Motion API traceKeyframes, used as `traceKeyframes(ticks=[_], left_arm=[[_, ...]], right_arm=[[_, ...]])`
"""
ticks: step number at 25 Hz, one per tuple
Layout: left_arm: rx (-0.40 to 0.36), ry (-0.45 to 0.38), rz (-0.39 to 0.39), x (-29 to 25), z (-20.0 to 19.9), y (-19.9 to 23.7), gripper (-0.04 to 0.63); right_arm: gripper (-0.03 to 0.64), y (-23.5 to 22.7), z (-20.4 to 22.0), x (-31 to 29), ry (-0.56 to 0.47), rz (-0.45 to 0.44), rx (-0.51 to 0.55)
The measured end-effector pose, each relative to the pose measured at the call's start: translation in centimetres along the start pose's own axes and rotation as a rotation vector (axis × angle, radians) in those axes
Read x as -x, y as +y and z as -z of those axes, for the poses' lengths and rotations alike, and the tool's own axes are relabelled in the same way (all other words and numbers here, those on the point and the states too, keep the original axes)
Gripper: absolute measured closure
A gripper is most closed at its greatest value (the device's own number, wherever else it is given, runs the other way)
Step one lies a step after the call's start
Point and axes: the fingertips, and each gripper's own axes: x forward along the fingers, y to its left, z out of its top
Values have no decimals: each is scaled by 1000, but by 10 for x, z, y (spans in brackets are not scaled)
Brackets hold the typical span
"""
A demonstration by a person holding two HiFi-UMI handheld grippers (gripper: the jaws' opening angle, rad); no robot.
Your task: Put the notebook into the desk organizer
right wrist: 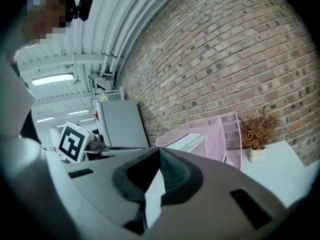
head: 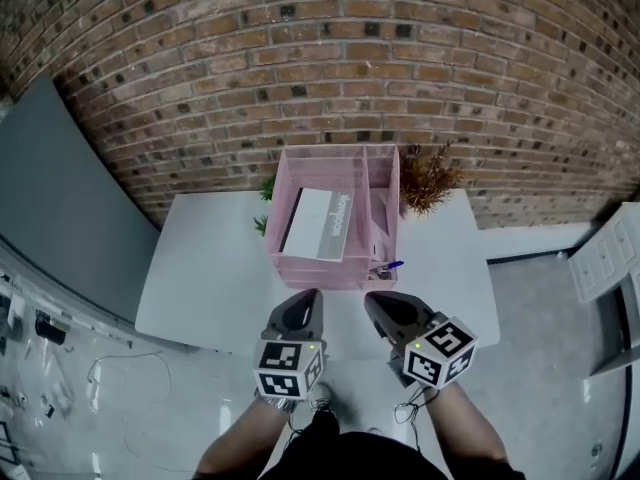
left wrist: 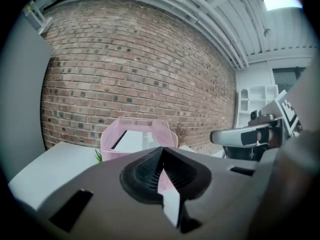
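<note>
The pink mesh desk organizer (head: 283, 200) stands at the middle of the white table (head: 200, 278), against the brick wall. The white and grey notebook (head: 318, 224) lies flat in its wide left tray and shows as a notebook (left wrist: 132, 140) and notebook (right wrist: 192, 141) in both gripper views. My left gripper (head: 305, 301) and right gripper (head: 378, 304) hover side by side over the table's near edge, short of the organizer. Both are shut with nothing between their jaws.
A dried brown plant (head: 428, 178) in a small pot stands right of the organizer, and green leaves (head: 266, 190) poke out at its left. A blue pen (head: 391, 265) lies by its front right corner. A grey panel (head: 50, 198) rises at left.
</note>
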Motion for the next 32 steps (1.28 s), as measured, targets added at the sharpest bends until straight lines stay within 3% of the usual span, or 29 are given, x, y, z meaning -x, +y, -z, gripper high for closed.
traceKeyframes(ticks=[9, 16, 27, 32], left_arm=[[11, -51, -80, 85, 10, -88, 589], [14, -20, -150, 148, 33, -117, 589], [66, -15, -194, 221, 54, -101, 589], [89, -33, -152, 255, 61, -80, 589]], right_arm=[[614, 40, 13, 90, -4, -122, 46], [614, 83, 38, 122, 12, -211, 27], [614, 156, 61, 109, 28, -300, 4], [614, 196, 71, 97, 31, -278, 11]])
